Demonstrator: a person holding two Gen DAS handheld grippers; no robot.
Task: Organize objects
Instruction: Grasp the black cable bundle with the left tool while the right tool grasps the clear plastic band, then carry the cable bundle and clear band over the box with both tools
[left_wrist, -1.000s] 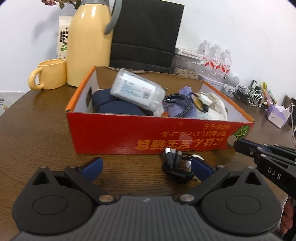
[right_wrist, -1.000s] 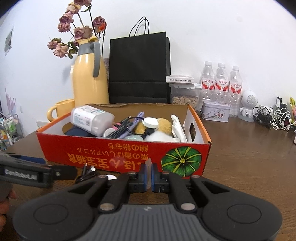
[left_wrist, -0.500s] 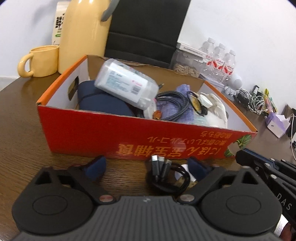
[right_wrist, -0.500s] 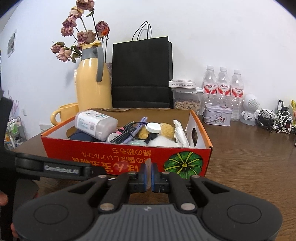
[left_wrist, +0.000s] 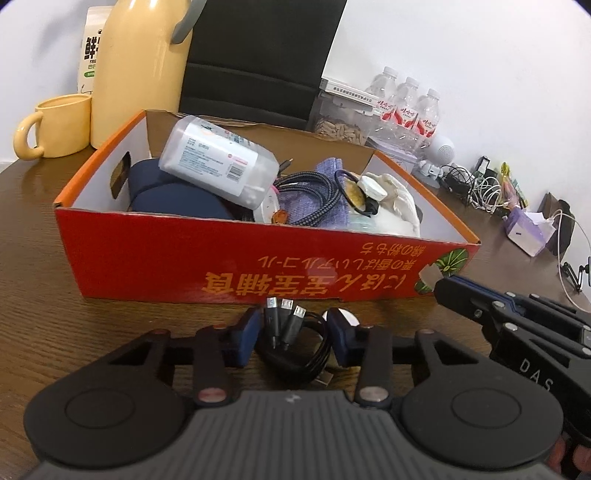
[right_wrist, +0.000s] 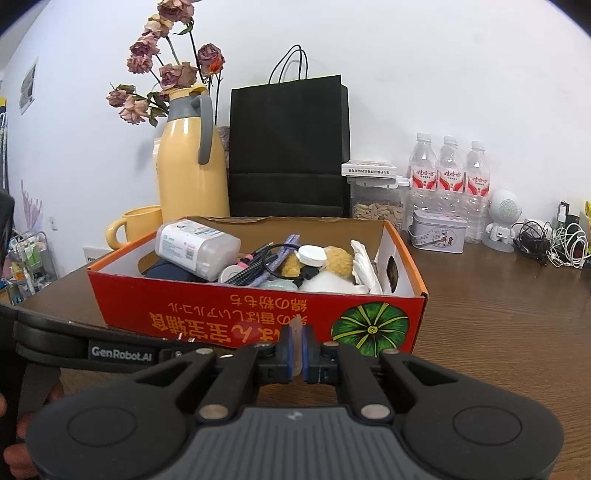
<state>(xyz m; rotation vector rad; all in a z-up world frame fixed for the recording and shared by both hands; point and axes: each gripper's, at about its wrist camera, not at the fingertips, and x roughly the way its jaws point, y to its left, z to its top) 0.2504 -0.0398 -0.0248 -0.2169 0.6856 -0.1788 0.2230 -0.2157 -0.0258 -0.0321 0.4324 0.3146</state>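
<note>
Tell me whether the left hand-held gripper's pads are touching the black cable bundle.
Cannot tell. In the left wrist view the closing left hand-held gripper brackets the black cable bundle, but the pads' contact is not plainly visible.

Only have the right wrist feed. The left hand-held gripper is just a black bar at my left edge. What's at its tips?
Observer: A coiled black cable lies on the table between the fingers of the left hand-held gripper, in front of the red box. The jaws are closing.
Operator: Gripped yet?
Observer: Cannot tell. The blue pads sit right at the coil's sides.
Operator: Anything else down there?
Observer: A small white round thing sits on the table just behind the finger on the picture's right.
</note>
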